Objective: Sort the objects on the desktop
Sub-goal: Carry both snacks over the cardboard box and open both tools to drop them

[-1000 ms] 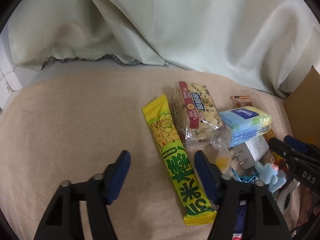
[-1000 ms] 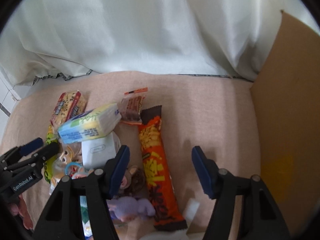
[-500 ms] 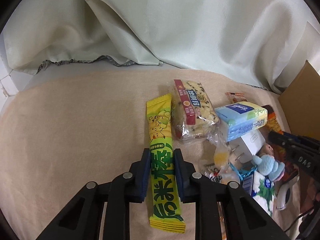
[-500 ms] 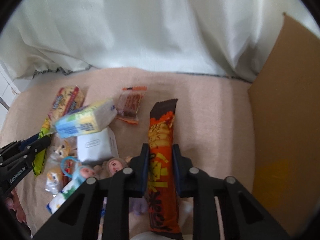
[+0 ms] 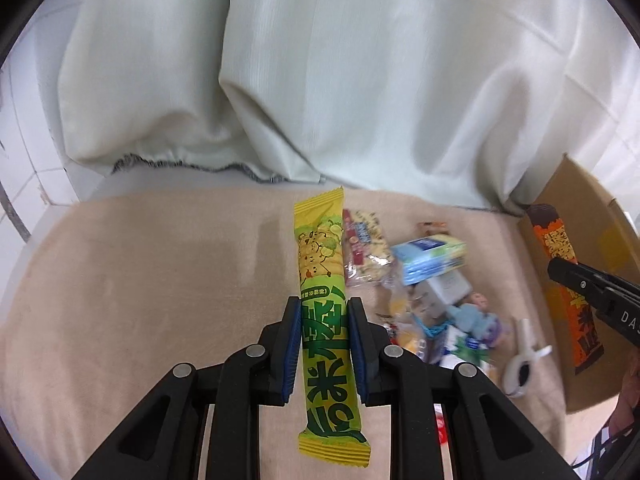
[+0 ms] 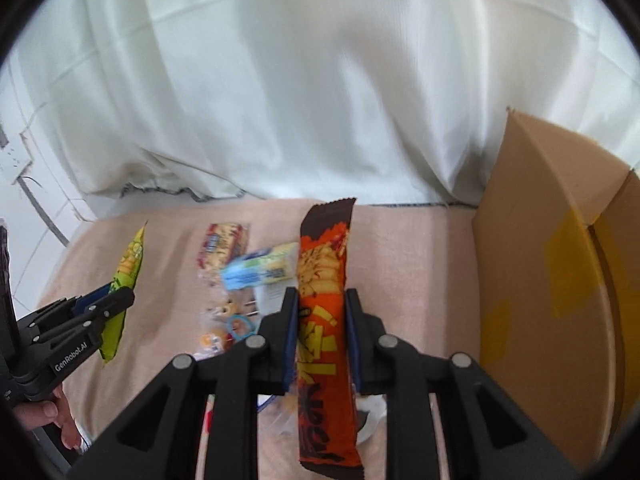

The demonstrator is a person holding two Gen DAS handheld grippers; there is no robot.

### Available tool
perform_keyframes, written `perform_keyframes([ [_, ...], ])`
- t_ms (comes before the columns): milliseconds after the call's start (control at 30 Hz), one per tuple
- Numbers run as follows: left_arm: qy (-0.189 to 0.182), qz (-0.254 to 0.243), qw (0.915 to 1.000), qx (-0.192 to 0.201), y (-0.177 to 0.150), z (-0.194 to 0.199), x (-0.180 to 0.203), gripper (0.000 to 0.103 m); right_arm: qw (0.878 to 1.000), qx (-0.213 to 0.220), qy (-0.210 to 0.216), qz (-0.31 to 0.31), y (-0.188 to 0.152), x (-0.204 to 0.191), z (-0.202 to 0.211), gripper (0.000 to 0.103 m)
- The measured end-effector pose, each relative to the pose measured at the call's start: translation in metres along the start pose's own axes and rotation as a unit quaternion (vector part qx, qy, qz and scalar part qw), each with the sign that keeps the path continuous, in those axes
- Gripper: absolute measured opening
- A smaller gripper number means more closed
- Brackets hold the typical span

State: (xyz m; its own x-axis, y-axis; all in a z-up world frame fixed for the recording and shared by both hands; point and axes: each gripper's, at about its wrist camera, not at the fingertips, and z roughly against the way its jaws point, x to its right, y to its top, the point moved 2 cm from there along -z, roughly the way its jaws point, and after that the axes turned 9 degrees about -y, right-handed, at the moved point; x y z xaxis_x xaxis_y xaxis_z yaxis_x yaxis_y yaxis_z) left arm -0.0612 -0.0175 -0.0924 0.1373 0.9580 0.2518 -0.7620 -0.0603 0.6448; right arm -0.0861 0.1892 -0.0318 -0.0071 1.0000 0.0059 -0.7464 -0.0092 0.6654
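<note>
Where motion blurs them, piled trinkets (image 5: 448, 320) defy naming

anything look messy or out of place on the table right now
Yes. A jumble of small things lies heaped at the middle of the beige cloth-covered table: a blue tissue pack, a white charger block and small toy figures overlapping, unsorted.
</note>
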Motion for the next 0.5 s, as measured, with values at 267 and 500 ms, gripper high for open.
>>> perform_keyframes([
  [267,-0.001,-0.009,0.9997,0.024,-0.01,0.042,0.02,0.024,1.0,0.022,0.005,-0.001,-0.012,-0.003,0.036,0.025],
  [500,-0.002,-0.014,0.9992,0.037,-0.014,0.064,0.035,0.024,0.999,0.041,0.008,-0.001,-0.015,0.002,0.059,0.025],
])
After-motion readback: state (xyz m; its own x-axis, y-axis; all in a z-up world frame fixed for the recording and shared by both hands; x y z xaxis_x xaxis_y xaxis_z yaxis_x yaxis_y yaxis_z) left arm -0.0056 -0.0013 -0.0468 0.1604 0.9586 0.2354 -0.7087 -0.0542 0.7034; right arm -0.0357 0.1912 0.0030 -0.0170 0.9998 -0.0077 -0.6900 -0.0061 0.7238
